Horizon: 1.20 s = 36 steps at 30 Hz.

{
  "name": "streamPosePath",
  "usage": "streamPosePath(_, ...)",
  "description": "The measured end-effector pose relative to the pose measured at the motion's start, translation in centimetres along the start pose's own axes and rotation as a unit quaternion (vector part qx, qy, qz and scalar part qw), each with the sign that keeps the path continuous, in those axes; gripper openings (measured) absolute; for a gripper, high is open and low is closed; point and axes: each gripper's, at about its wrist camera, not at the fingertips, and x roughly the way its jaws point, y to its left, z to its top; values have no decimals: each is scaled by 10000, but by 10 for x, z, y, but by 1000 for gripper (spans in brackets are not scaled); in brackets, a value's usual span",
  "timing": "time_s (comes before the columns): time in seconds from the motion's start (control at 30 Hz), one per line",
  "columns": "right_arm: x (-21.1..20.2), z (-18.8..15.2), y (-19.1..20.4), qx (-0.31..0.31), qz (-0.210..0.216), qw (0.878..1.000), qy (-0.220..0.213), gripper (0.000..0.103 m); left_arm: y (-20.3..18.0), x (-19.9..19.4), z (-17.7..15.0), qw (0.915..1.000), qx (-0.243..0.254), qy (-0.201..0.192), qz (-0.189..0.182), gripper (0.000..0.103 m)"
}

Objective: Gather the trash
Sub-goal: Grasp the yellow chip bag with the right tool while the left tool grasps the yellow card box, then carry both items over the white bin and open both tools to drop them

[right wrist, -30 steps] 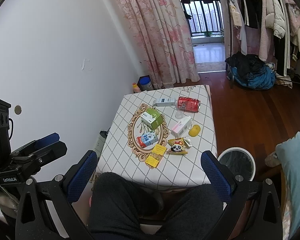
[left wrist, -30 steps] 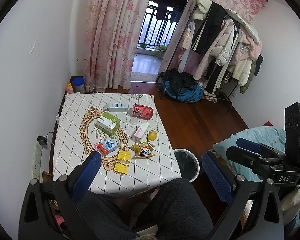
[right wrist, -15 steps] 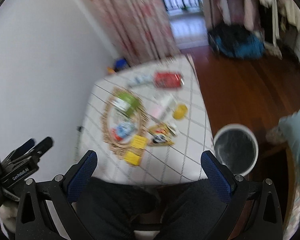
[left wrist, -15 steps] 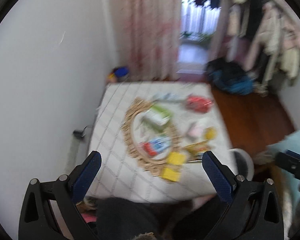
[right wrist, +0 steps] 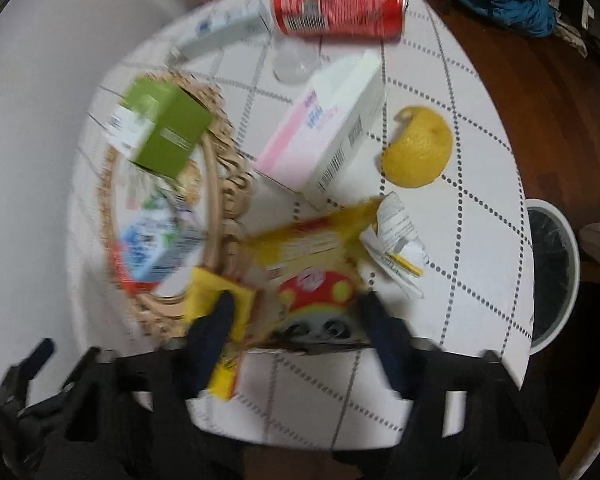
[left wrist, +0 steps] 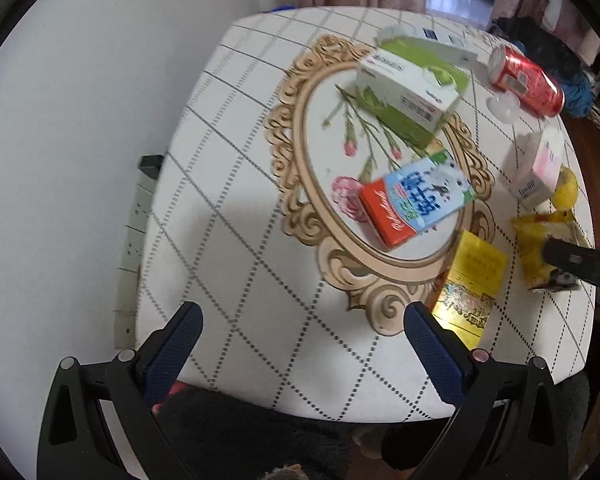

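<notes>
Trash lies on the white checked table (left wrist: 236, 184). In the right wrist view my right gripper (right wrist: 296, 306) is open, narrower than before. Its fingers straddle the near end of a yellow panda snack wrapper (right wrist: 312, 280), and the left finger overlaps a yellow packet (right wrist: 204, 292). Beyond lie crumpled paper (right wrist: 396, 236), a yellow peel (right wrist: 418, 152), a pink-white box (right wrist: 328, 128) and a red can (right wrist: 338, 8). My left gripper (left wrist: 302, 316) is open over the near table edge, holding nothing. A blue-red milk carton (left wrist: 412, 204) and a green box (left wrist: 412, 88) lie ahead of it.
A white-rimmed bin (right wrist: 552, 272) stands on the wooden floor to the right of the table. A small clear cup (right wrist: 294, 60) sits by the can. The white wall (left wrist: 60, 120) with a power strip (left wrist: 138, 216) runs along the table's left side.
Both grippers have dropped from high above the table to just over it. The right one now straddles the panda wrapper with its fingers closer together.
</notes>
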Motion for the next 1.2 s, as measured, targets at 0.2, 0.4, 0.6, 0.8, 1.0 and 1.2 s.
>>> streamPosePath(0.2, -11, -28, -28, 208, 229, 9995, 31, 39, -34, -1, -1, 9980, 483, 90, -406, 102)
streamPosePath(0.4, -27, -83, -80, 768, 170, 9969, -18, 39, -101, 9, -2, 9853, 1397, 279, -944, 102)
streamPosePath(0.6, -24, -85, -97, 903, 310, 9954, 37, 63, -144, 33, -1, 9783, 1851, 557, -747, 69)
streamPosePath(0.8, -12, -72, -83, 618, 157, 9980, 49, 63, -126, 12, -10, 9878, 1191, 536, -847, 54)
streamPosePath(1.0, -1, -72, -70, 242, -134, 9996, -36, 49, -114, 2, -35, 9925, 728, 661, -720, 58)
streamPosePath(1.2, -1, -73, -69, 151, -159, 9997, -100, 46, -119, -9, -37, 9930, 856, 402, -711, 53)
